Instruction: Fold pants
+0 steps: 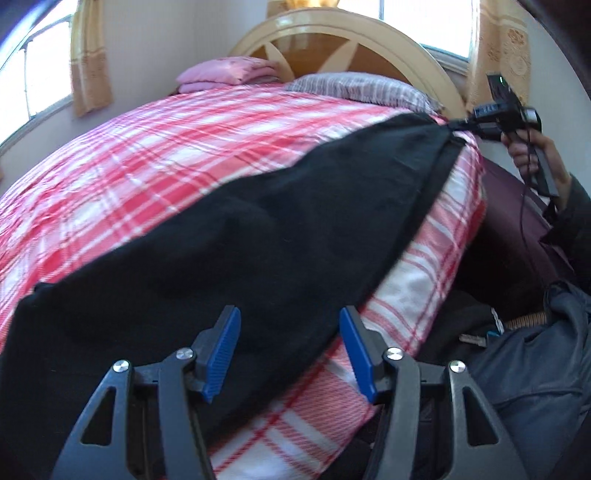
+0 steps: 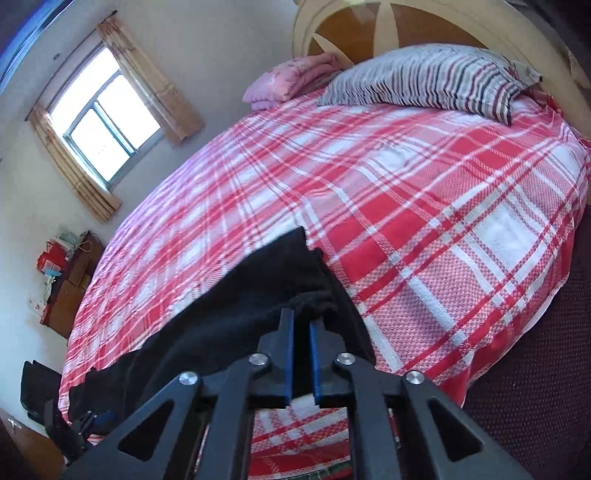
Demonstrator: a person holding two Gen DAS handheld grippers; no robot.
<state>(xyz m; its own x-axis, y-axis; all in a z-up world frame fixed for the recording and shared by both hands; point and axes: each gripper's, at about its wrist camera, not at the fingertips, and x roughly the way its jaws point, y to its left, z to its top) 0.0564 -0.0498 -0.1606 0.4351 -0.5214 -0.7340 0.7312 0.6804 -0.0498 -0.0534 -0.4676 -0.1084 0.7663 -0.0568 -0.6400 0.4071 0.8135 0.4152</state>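
Observation:
Black pants (image 1: pixel 258 221) lie stretched slantwise over the red-and-white plaid bed sheet (image 1: pixel 147 155), from the near left edge to the far right corner. My left gripper (image 1: pixel 289 312) is open above the near end of the pants, its blue pads (image 1: pixel 225 350) wide apart with cloth below them. A hand holds my right gripper (image 1: pixel 458 127) at the far corner, where the cloth is pulled to a point. In the right wrist view the right gripper (image 2: pixel 301 319) is shut, pinching the edge of the pants (image 2: pixel 240 314), which trail off to the lower left.
A striped pillow (image 2: pixel 424 77) and a folded pink blanket (image 2: pixel 291 79) lie by the curved headboard (image 1: pixel 351 33). A dresser (image 2: pixel 70 280) stands by the far wall under a window (image 2: pixel 103 125). The person's dark jacket (image 1: pixel 535 350) fills the near right.

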